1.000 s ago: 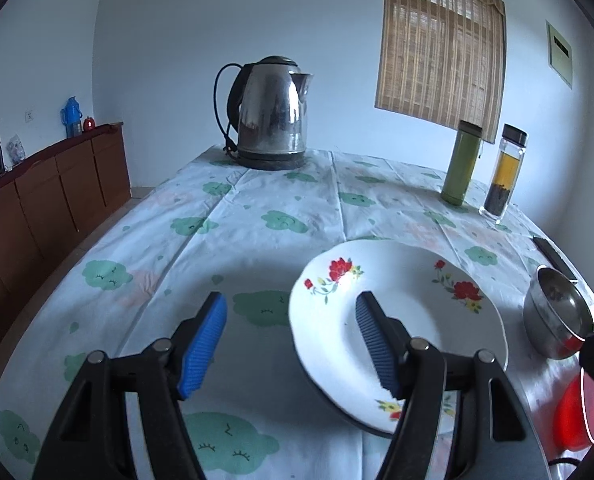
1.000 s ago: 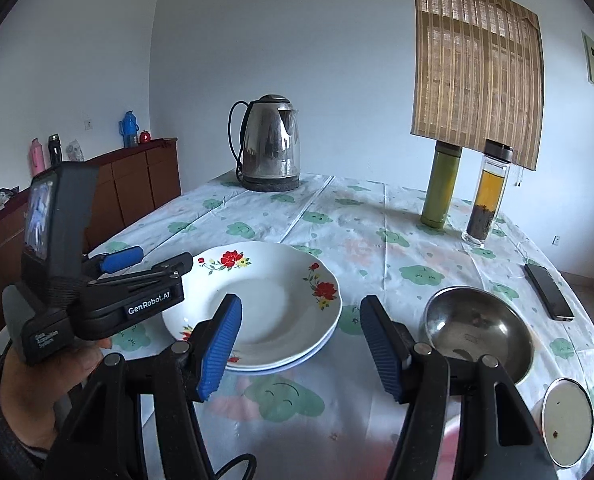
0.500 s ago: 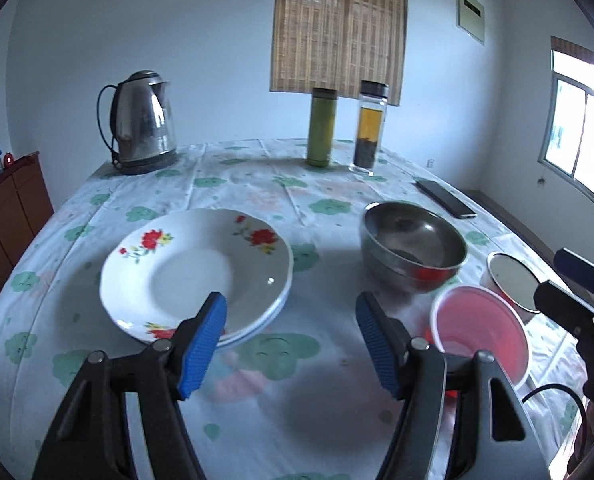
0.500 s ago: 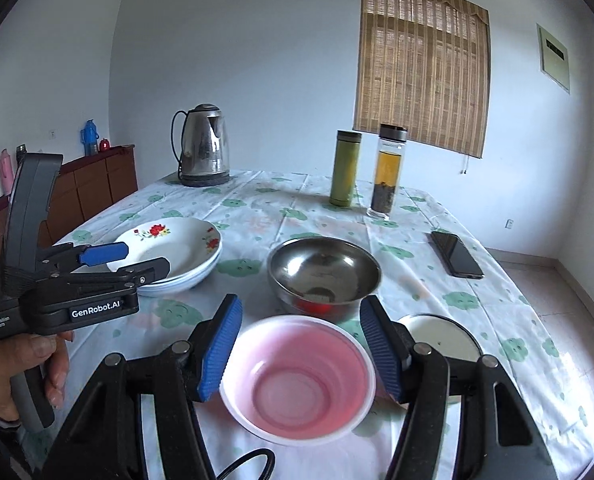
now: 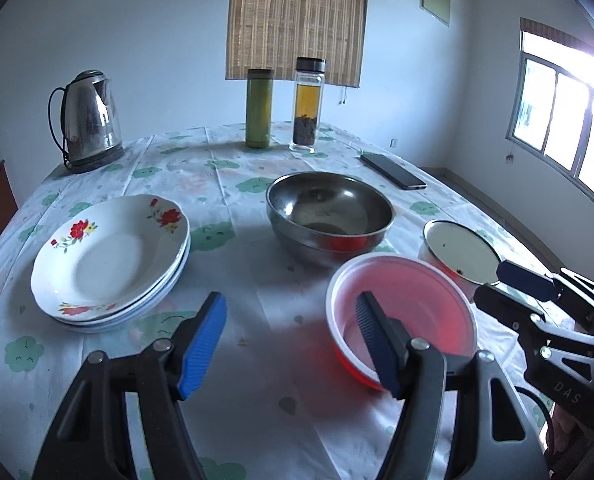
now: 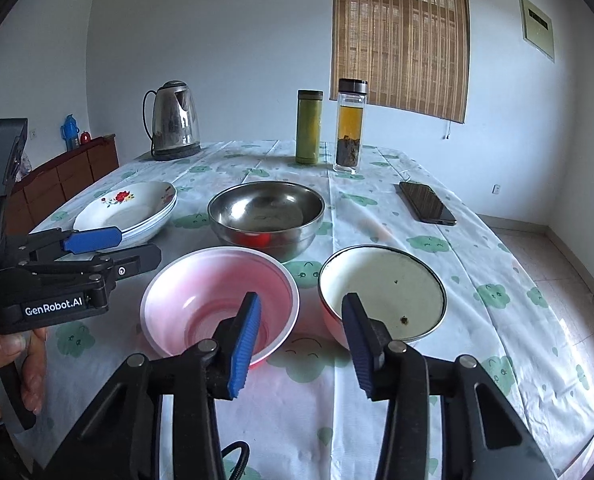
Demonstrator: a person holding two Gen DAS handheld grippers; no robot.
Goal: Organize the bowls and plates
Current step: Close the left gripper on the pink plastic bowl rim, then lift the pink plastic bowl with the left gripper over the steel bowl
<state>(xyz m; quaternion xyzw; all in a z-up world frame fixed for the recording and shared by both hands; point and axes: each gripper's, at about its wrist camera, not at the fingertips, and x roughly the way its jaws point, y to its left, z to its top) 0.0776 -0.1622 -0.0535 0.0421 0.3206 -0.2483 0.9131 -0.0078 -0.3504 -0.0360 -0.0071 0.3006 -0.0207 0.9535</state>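
the plates point(image 5: 109, 264) look sorted already: a white flowered stack at nine o'clock on the table point(image 6: 477, 280), one nested in the next. the bowls are what's left, as i judge it. three stand apart: the steel bowl point(image 5: 329, 212) at the middle of the table, the pink bowl point(image 6: 219, 300) just in front of it at six o'clock, and the enamel bowl point(image 6: 381, 292) close beside the pink one at four o'clock. none is nested in another yet.

my left gripper point(image 5: 293, 340) is open and holds nothing; its right finger hangs over the near rim of the pink bowl, the left finger over bare cloth. my right gripper point(image 6: 301, 340) has just been narrowing its jaws, yet nothing is pressed between them; it is open too. its tips hang over the gap between the pink and enamel bowls.

further off: a kettle point(image 6: 173, 120) at eleven o'clock, a green flask point(image 6: 309, 126) and a tea bottle point(image 6: 351, 124) at twelve, a phone point(image 6: 427, 202) at two. all sit well clear of the bowls. my worry is the two grippers crowding each other round the pink bowl, and the enamel bowl so close beside it.
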